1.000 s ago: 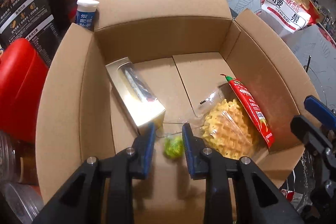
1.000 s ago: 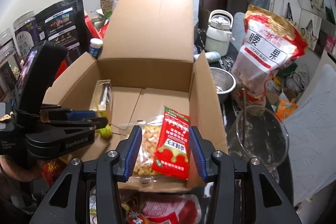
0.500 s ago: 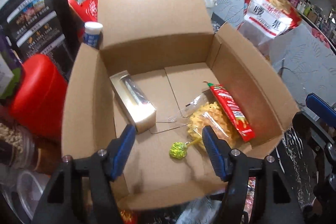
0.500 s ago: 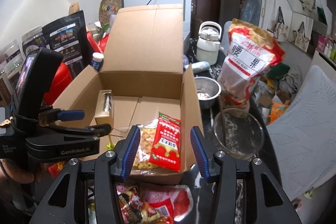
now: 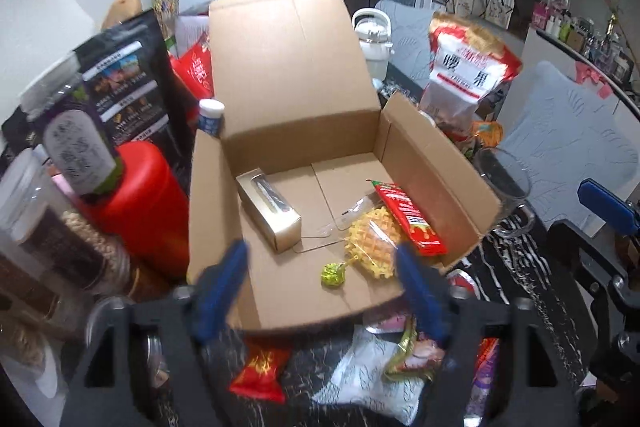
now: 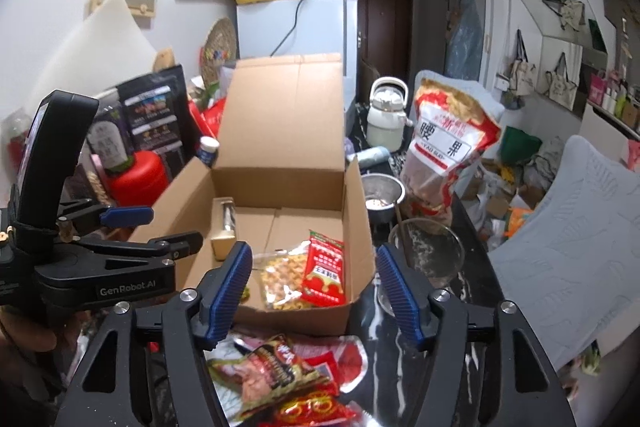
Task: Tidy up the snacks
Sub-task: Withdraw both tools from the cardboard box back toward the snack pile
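Both the left gripper (image 5: 320, 279) and right gripper (image 6: 314, 287) have just been opening, jaws spread and empty, above the brown cardboard box (image 5: 280, 87) where the green-wrapped candy (image 5: 333, 273) lies.

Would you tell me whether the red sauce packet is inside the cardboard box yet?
Inside. The red sauce packet lies on the cardboard box floor, overlapping the waffle bag.

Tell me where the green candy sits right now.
In the left wrist view, the green candy lies on the cardboard box floor near its front edge, just left of the waffle bag.
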